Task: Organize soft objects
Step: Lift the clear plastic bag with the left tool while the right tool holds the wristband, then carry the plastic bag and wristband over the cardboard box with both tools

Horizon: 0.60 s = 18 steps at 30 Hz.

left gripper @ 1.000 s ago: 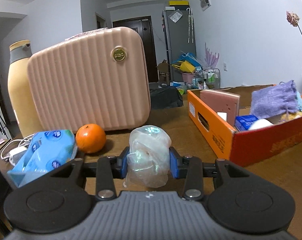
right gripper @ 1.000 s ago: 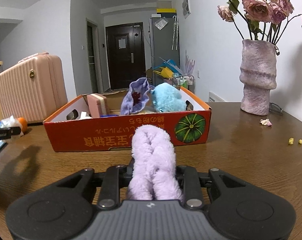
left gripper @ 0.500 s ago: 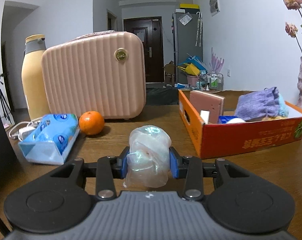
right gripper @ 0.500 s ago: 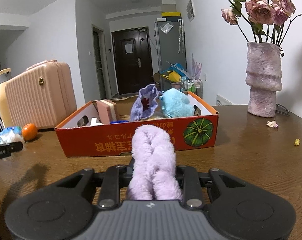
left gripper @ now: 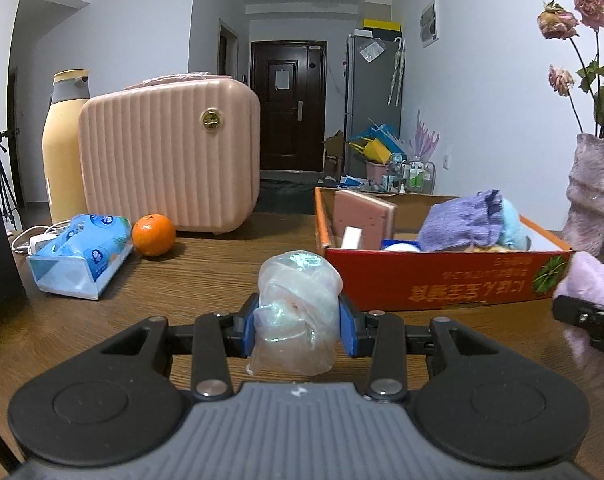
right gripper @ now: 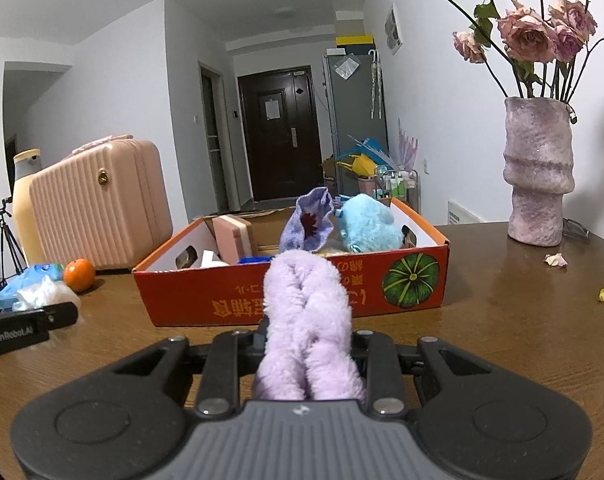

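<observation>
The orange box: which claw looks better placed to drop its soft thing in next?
Probably the right claw: its purple plush points straight at the orange box, just ahead, whereas the left claw's view has it off to one side.

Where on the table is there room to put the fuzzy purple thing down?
Bare wood lies between the orange cardboard box and the rough pink vase, with only petal bits there. Also bare: the strip before the box. Crowded: inside the box, and around the orange fruit and blue tissue pack.
</observation>
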Each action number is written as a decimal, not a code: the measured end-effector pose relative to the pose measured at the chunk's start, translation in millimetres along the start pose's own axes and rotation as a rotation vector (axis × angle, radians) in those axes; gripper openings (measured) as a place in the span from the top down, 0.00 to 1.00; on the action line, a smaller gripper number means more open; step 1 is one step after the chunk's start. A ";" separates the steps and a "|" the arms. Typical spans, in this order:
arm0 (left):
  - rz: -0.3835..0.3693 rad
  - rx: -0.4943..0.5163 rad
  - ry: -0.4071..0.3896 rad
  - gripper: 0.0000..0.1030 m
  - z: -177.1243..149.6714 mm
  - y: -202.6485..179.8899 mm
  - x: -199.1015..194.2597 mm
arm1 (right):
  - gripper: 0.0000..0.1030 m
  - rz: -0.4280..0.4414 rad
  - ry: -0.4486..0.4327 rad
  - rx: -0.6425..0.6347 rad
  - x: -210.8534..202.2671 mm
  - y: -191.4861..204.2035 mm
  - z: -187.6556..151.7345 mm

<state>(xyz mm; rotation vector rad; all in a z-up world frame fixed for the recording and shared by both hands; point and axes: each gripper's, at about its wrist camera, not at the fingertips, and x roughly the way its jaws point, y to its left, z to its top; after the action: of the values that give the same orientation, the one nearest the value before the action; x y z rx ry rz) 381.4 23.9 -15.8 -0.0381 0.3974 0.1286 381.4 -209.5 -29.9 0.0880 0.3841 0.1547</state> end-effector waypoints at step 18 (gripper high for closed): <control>-0.023 -0.038 -0.038 0.61 7.0 -49.2 -2.7 | 0.75 0.019 -0.078 -0.018 -3.5 2.1 5.7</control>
<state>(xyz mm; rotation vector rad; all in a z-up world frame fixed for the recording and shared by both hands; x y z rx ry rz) 388.2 -24.8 -7.7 -0.0779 0.3564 0.1140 380.1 -208.3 -23.2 0.0801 0.3037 0.1732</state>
